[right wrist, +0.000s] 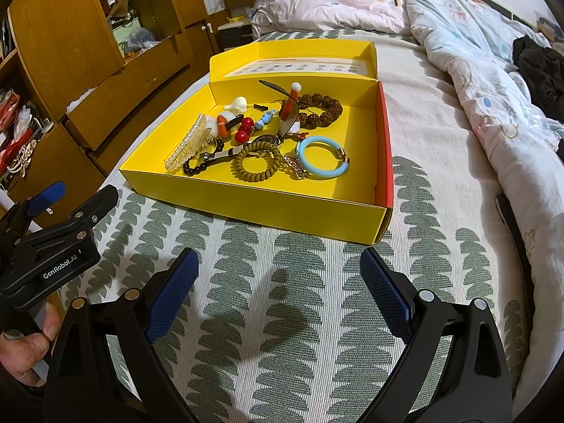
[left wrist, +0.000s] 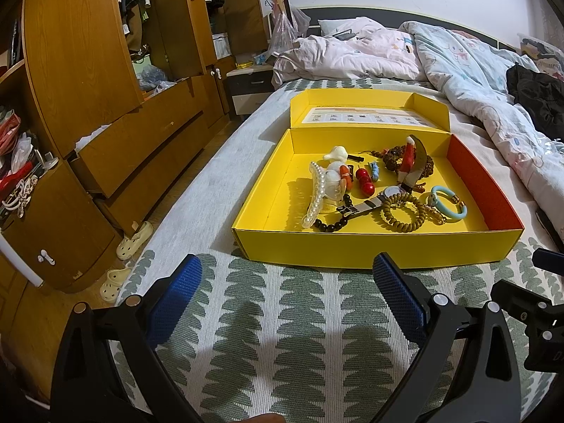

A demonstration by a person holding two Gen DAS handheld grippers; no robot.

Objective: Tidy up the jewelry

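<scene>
An open yellow box (left wrist: 370, 246) (right wrist: 282, 208) lies on the bed with its lid folded back. Inside are a pearl hair clip (left wrist: 315, 194) (right wrist: 187, 148), a white plush charm (left wrist: 335, 172), red beads (left wrist: 365, 179) (right wrist: 243, 130), a watch (left wrist: 373, 204), an olive bead bracelet (left wrist: 402, 215) (right wrist: 259, 162), a blue bangle (left wrist: 447, 204) (right wrist: 322, 158) and a brown bead bracelet (right wrist: 320, 109). My left gripper (left wrist: 292, 296) and right gripper (right wrist: 278, 282) are open and empty, above the bedspread in front of the box.
The patterned bedspread (left wrist: 282, 317) surrounds the box. Crumpled quilts (left wrist: 476, 81) lie at the back and right. Wooden wardrobes with open drawers (left wrist: 123, 141) stand left of the bed, with slippers (left wrist: 134, 239) on the floor. The left gripper's body (right wrist: 53, 239) shows in the right wrist view.
</scene>
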